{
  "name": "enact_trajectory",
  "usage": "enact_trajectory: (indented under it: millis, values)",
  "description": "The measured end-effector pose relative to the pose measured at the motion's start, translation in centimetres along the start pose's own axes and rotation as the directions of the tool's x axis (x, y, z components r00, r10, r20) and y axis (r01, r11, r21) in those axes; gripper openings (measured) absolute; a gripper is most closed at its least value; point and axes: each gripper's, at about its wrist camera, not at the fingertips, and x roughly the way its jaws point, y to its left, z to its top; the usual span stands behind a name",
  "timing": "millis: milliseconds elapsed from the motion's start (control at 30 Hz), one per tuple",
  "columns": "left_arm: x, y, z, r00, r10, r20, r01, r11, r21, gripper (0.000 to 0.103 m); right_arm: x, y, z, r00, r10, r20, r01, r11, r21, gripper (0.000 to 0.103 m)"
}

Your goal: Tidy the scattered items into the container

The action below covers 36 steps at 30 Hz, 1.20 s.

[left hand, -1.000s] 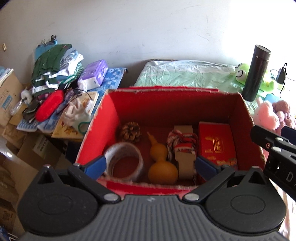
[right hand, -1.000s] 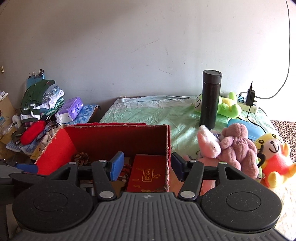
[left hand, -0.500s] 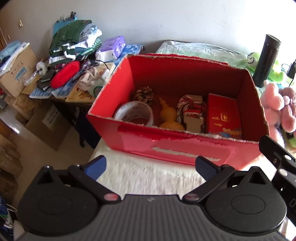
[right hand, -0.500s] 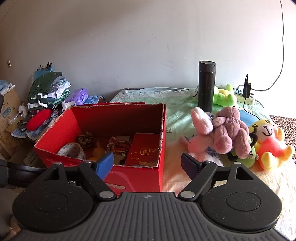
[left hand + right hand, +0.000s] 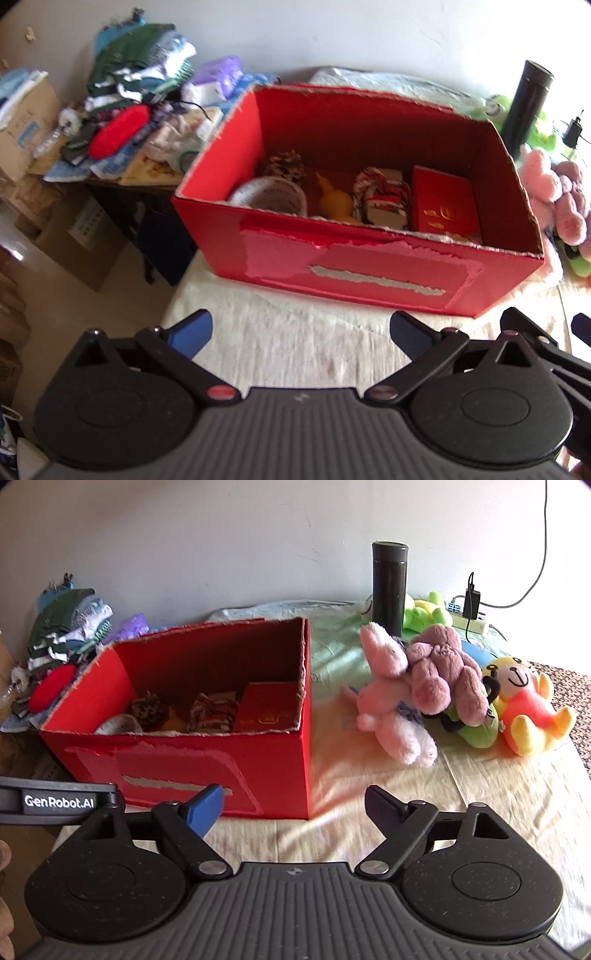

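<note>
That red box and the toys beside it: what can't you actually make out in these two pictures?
- Gourd, left view: its lower part is behind the red box front wall.
- Tape roll, right view: mostly behind that wall.
- Green plush, right view: buried under the mauve plush.
- Gold print on the red packet: too blurred to read.
- Pile of clothes, left view: blurred.

I've drawn both tongs back from the box (image 5: pixel 354 266): a second ago my left gripper (image 5: pixel 301 332) hung over its inside, and now its near wall lies ahead, with bare cloth (image 5: pixel 295 343) between the fingers. My right gripper (image 5: pixel 295 805) has spread wide, empty, and the red packet (image 5: pixel 267 709) now sits farther ahead.
</note>
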Motion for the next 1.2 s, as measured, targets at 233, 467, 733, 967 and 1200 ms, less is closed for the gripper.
enact_trajectory:
  millis: [233, 467, 733, 967, 1200]
  values:
    - [2.4, 1.7, 0.1, 0.996, -0.039, -0.083, 0.047, 0.995, 0.091, 0.102, 1.0, 2.6, -0.8, 0.996, -0.073, -0.051, 0.075, 0.997, 0.028, 0.073]
    - [3.6, 4.4, 0.8, 0.997, -0.004, -0.071, 0.017, 0.984, 0.179, 0.102, 2.3, 5.5, -1.4, 0.992, -0.087, -0.094, 0.100, 0.984, 0.145, 0.068]
    - [4.7, 7.2, 2.0, 0.996, -0.030, -0.089, 0.052, 0.965, 0.257, 0.102, 3.4, 7.7, -2.2, 0.978, -0.169, -0.125, 0.193, 0.956, 0.222, 0.068]
    - [6.1, 8.1, 1.9, 0.988, -0.057, -0.143, 0.098, 0.951, 0.294, 0.102, 3.8, 9.8, -3.3, 0.960, -0.226, -0.164, 0.258, 0.941, 0.217, 0.074]
    - [6.6, 8.4, 2.6, 0.981, -0.088, -0.174, 0.130, 0.961, 0.246, 0.102, 3.2, 10.5, -2.9, 0.966, -0.213, -0.147, 0.239, 0.952, 0.191, 0.081]
